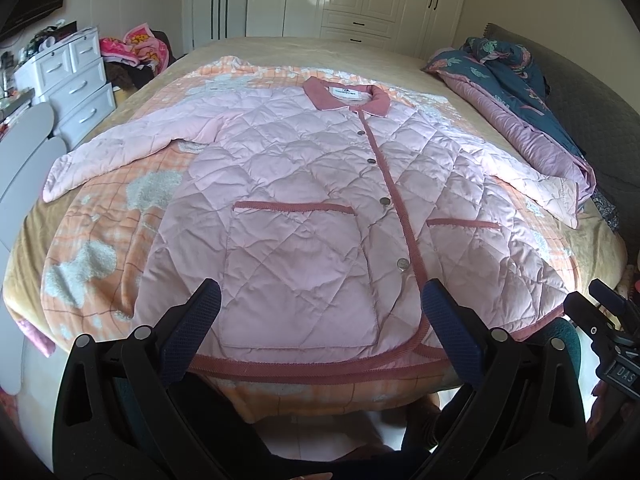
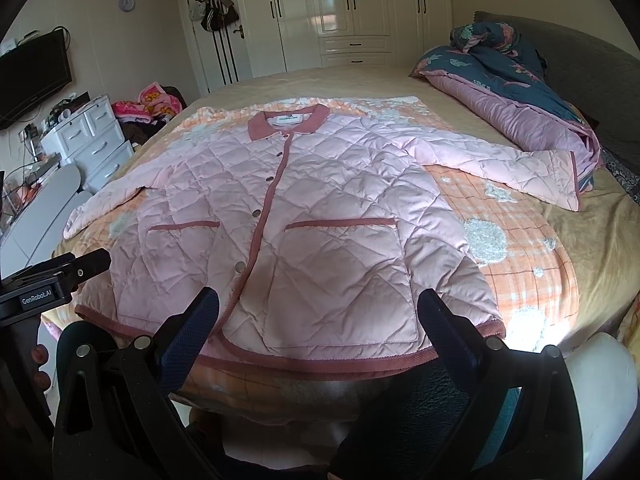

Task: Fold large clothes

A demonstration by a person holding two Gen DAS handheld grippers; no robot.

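1. Left gripper (image 1: pixel 320 322): black angular plastic frame, round silver screw heads, dark blue textured pads on the fingers (image 1: pixel 454 332).
2. Right gripper (image 2: pixel 318 322): same black frame, silver screws, navy mesh-patterned pads.
3. White "GenRobot.AI" lettering on the left gripper's black body, seen from the right wrist.

Soft cloth below, hard plastic in my grip

My quilted jacket (image 1: pixel 304 184) looks satiny with metal snaps; blanket (image 1: pixel 116 216) fuzzy; my left gripper (image 1: pixel 320 312) matt black plastic; wardrobe (image 2: pixel 348 8) glossy.
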